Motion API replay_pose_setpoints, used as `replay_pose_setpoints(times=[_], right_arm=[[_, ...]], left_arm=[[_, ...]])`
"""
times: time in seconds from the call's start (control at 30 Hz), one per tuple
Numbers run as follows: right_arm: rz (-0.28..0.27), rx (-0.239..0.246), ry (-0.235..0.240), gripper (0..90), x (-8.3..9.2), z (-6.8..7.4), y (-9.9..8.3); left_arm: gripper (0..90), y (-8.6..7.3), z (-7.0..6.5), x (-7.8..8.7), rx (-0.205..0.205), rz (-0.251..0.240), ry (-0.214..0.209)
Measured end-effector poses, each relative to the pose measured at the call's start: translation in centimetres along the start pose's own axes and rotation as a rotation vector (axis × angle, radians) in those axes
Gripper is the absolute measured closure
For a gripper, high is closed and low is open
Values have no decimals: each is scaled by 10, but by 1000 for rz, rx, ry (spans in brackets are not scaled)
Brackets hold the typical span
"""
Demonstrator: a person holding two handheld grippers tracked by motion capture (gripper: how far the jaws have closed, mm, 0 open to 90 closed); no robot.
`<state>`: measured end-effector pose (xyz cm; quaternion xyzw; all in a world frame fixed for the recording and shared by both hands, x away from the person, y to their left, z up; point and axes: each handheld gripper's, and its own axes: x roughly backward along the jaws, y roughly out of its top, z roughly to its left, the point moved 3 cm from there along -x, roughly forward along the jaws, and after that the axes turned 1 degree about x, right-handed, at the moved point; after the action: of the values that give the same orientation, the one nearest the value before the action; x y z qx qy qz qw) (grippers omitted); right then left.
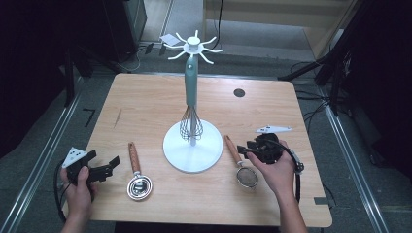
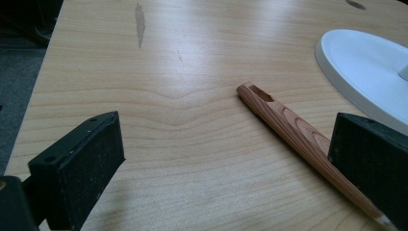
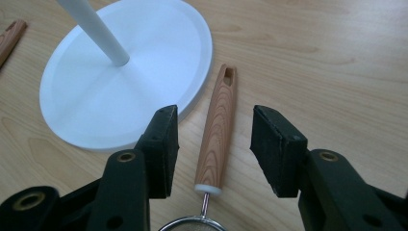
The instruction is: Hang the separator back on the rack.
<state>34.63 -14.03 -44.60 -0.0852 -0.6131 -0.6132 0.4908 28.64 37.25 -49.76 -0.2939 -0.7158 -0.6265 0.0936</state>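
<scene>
A white stand (image 1: 177,151) with hooks on top is at the table's middle, and a teal-handled whisk (image 1: 191,119) hangs from it. Right of its base lies a small strainer (image 1: 247,177) with a wooden handle (image 3: 219,120). My right gripper (image 3: 216,137) is low over that handle and open, one jaw on each side, pads apart from the wood. Left of the base lies a round metal scoop (image 1: 139,187) with a wooden handle (image 2: 293,127). My left gripper (image 2: 230,139) is open near the table's left front edge, and that handle runs past its right jaw.
The stand's base (image 3: 144,62) is just beyond the right gripper's left jaw, with its pole (image 3: 96,31) rising behind. A dark round hole (image 1: 239,92) is in the table's far right part and a dark smear (image 1: 117,119) at its left. Bare wood lies between the scoop and the left edge.
</scene>
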Motion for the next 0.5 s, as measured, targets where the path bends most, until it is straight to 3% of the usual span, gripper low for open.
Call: replay_pose_setpoints(times=[0.23,0.3,0.37,0.5], right_arm=[[93,-41,12,568,-9,-2,-2],[100,-43,17,562,-12,-2,-3],[95,-50,56,548,-14,-2,-4],[113,-26,40,505,-18,1,-4]], left_arm=[[0,0,0,0,0,-2,0],[0,0,0,0,0,-2,0],[0,0,0,0,0,-2,0],[0,0,0,0,0,-2,0]])
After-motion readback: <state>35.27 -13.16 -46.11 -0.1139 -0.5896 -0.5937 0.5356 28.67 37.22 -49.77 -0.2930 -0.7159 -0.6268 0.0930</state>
